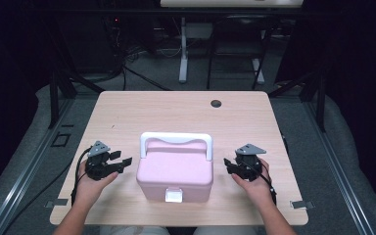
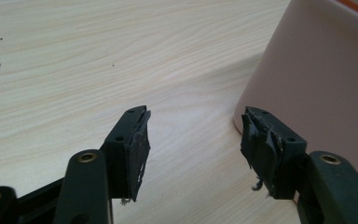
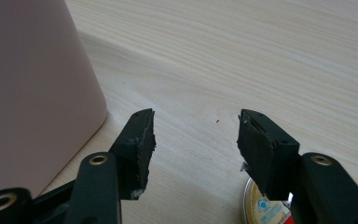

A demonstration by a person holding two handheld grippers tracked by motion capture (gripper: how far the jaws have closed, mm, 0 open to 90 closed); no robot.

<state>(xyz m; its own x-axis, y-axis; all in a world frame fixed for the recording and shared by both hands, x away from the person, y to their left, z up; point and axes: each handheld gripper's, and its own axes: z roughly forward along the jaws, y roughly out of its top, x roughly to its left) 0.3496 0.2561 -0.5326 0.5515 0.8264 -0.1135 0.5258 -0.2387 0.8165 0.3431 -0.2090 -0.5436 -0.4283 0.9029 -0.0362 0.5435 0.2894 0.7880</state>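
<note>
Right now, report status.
Left gripper and right gripper open, empty, flanking pink box. Box latched, handle up. Nothing in the way.

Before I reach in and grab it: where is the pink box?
In the high view, the pink box sits on the table's near-centre, between the left gripper and right gripper.

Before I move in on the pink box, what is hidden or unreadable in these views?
- Pink box contents: lid shut, high view.
- White latch: too small to tell if fastened, high view.
- Round gold disc: half hidden behind a jaw and cut by the bottom edge, print unreadable, right gripper view.
</note>
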